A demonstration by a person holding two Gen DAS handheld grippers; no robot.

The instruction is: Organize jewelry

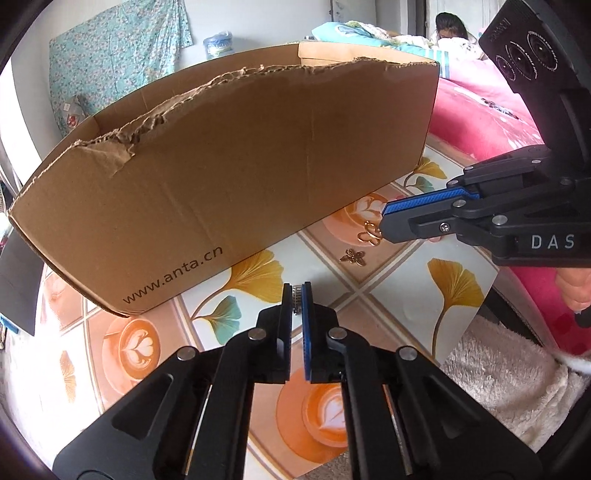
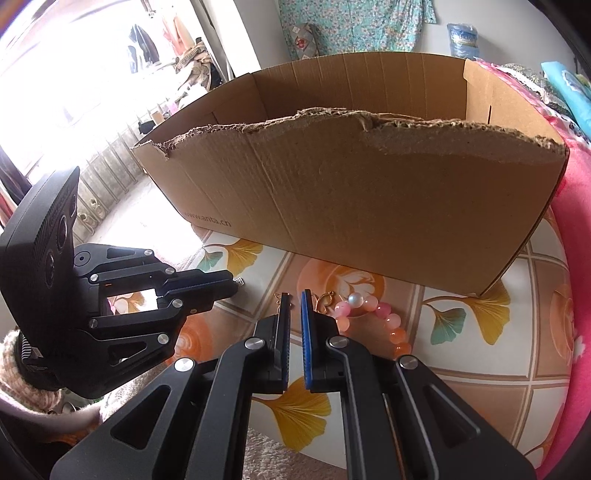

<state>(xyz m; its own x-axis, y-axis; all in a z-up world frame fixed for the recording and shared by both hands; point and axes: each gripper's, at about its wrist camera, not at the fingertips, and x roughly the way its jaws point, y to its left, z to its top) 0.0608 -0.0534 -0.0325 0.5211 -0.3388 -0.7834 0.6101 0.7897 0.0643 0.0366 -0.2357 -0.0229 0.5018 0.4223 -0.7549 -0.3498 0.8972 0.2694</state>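
Observation:
My left gripper (image 1: 296, 295) is shut on a small silver piece (image 1: 295, 298) just above the patterned tablecloth (image 1: 243, 280); the same silvery bit shows at its tip (image 2: 239, 282) in the right wrist view. A torn open cardboard box (image 1: 229, 177) stands right behind it. My right gripper (image 2: 295, 297) is shut, and nothing shows between its fingers; it hovers low over the cloth. A gold clover ornament (image 1: 369, 236) lies just off its tip, and a gold bee charm (image 1: 352, 256) a little nearer. Right of it lies a bracelet of pink and orange beads (image 2: 373, 314), partly behind a finger.
The box (image 2: 369, 206) fills the far side of the table. A pink blanket (image 1: 491, 122) lies to the right and a fuzzy white cloth (image 1: 509, 373) at the table's near right edge. A person (image 1: 448, 29) sits far behind.

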